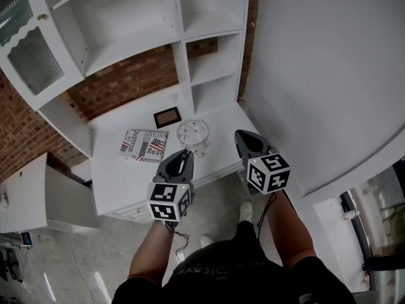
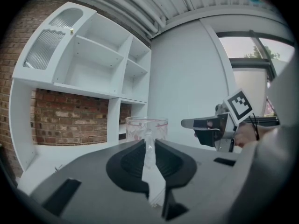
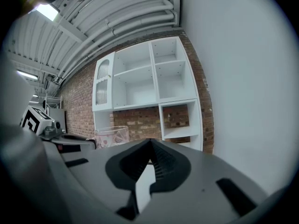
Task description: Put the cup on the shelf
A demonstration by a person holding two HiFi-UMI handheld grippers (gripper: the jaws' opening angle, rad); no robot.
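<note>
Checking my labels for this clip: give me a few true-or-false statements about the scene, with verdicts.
The clear patterned glass cup sits inside a shelf compartment. False: it is by the white counter's edge, held by the left gripper.
The right gripper holds nothing. True.
A small dark picture frame lies on the counter. True.
The printed booklet lies right of the cup. False: left, in the head view.

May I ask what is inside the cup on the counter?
It looks empty: the head view peers into the clear cup and shows only its patterned glass and bottom. The left claw grips its near side and covers that part of the wall.
</note>
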